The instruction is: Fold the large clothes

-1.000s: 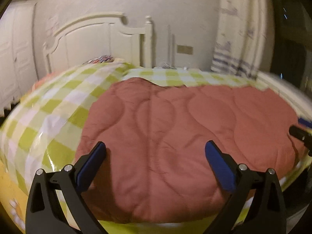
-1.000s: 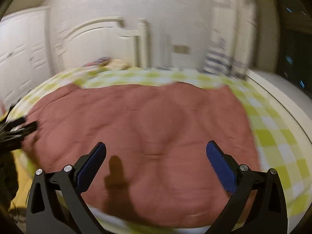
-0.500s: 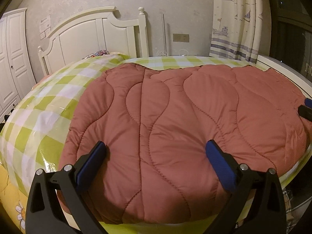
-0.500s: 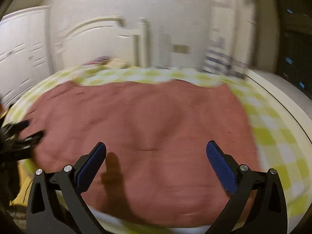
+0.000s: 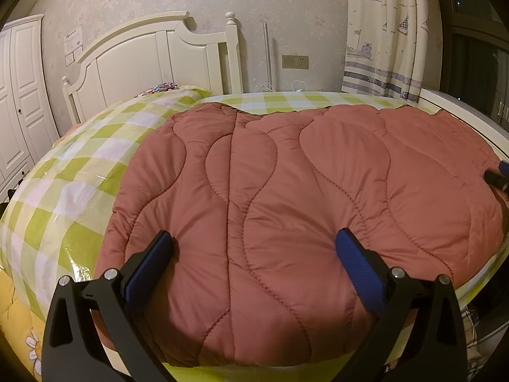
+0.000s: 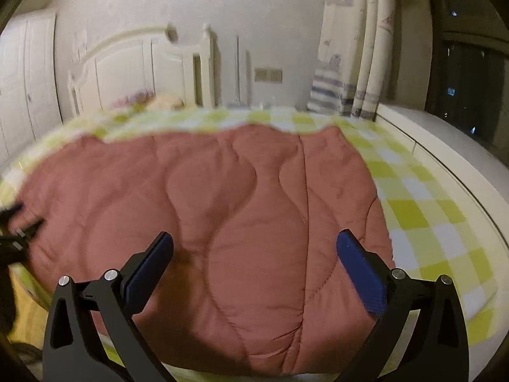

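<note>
A large reddish-pink quilted garment [image 5: 286, 191] lies spread flat on the bed, also in the right wrist view [image 6: 222, 210]. My left gripper [image 5: 254, 251] is open and empty, hovering over the garment's near left part. My right gripper [image 6: 254, 251] is open and empty over its near right part. The right gripper's tip shows at the far right edge of the left wrist view [image 5: 499, 176]. The left gripper shows blurred at the left edge of the right wrist view [image 6: 19, 226].
The bed has a green and white checked sheet [image 5: 73, 178] and a white headboard [image 5: 152, 57] at the back. A white wardrobe [image 5: 19, 95] stands left. A curtain [image 5: 385, 31] hangs at the back right, by a white ledge [image 6: 445, 146].
Both grippers have dropped a little nearer the garment's front edge. Both stay open. The garment has not moved.
</note>
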Available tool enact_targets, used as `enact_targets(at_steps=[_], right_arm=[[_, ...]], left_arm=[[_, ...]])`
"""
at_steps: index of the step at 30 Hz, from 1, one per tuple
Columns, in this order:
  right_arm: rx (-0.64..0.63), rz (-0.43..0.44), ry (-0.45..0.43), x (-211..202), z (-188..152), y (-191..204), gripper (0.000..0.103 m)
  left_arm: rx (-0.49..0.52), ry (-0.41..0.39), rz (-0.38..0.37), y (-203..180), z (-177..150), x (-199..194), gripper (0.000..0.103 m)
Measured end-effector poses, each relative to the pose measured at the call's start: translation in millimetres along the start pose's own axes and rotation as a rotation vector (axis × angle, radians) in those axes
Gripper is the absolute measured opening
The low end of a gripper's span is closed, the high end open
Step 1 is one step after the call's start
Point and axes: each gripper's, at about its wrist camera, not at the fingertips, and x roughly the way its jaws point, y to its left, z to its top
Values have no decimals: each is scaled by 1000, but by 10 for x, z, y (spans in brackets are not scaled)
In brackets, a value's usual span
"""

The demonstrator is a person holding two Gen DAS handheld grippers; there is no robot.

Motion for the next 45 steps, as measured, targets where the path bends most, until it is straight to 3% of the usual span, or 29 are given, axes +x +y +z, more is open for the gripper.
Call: enact_targets(at_steps=[2,5,7,9,12,17,18,20,23,26,29,32,35,37,40,45], right_arm=[[38,47,6,104,-90,-95,99],[26,41,20,86,-72,-96,98],[48,42,36,41,13,-121,98],[63,47,-3,-34,150,-158,98],[58,-16,-12,0,396,-248,98],[102,-81,149,489,579,-439,98],[126,-51,192,634,531,-490,99],[189,6,191,691,463,-581,99],[190,21,187,650,433,-600,99],[194,25,186,648,421,-595,99],[191,20,183,641,405,-565,99],[199,38,175,639,395,-564,99],[226,81,154,617,405,-643,99],[244,117,122,544,405,-699,99],[310,188,-6,216,358,-800,99],[379,359,-114,-362,22,-929,99]], left_arm=[[-1,-1,-3,-6,-4,-5,101],[-1,-1,-2,-18,-3,-10,101],[0,-1,-1,-14,-5,-8,101],[-1,-2,-2,-14,-2,-8,101],[1,-1,0,-16,-2,-9,101],[1,0,0,-8,1,-6,101],[0,0,0,-18,4,-8,101],[2,0,0,-22,4,-8,101],[-2,6,3,-25,11,-16,101],[-22,-4,1,-22,139,-129,101],[46,-122,31,-109,465,-309,101],[84,-150,50,-167,832,-193,101],[71,-107,71,-188,1106,174,101],[70,-15,69,-205,1187,606,101],[76,188,42,-209,1054,1224,101],[57,201,22,-138,1072,1292,101]])
